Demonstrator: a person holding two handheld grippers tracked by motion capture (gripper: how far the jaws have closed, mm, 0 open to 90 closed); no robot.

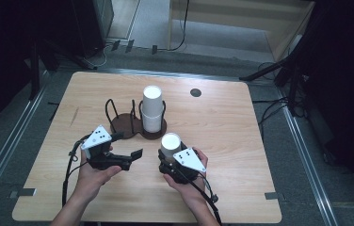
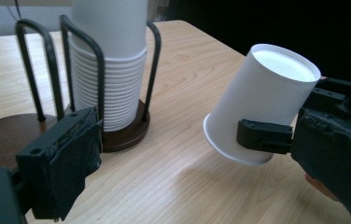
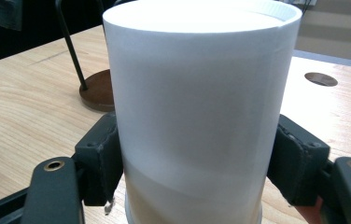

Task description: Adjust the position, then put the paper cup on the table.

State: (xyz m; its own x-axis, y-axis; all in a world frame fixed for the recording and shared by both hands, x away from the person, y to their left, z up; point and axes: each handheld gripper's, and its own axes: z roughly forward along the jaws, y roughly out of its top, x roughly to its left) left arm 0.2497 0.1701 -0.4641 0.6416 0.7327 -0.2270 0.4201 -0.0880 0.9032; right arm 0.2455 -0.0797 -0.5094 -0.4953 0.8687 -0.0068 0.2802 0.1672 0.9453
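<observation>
Dark surroundings with grey flooring frame a pale wooden counter (image 1: 222, 141), bare apart from a round dark hole (image 1: 195, 92) near its far edge. Toward the middle stands a double cup holder (image 1: 132, 123) of black wire hoops on two brown discs. Its right bay carries a stack of white paper cups (image 1: 152, 110) nested upside down; its left bay has nothing in it.

Nearer the person, the right gripper (image 3: 192, 163) holds a single white paper cup (image 1: 170, 142), just in front of the holder and apart from the stack. In the right gripper view its fingers (image 3: 100, 158) press on both sides of the cup wall near the rim end, bottom pointing away. From the left gripper view that cup (image 2: 262, 100) is tilted above the wood, its rim low and close to the surface.

The left gripper (image 1: 127, 153) sits just left of the cup, aimed toward it. Its fingers (image 2: 66, 158) stand spread wide with nothing between them.

The likely risks lie in the thin paper wall. Too hard a squeeze would probably dent or fold the cup; too light a one could let it slip, since the grip sits at one end. If the left gripper closes in carelessly, it may knock the cup askew or bump the holder and topple the stack.
</observation>
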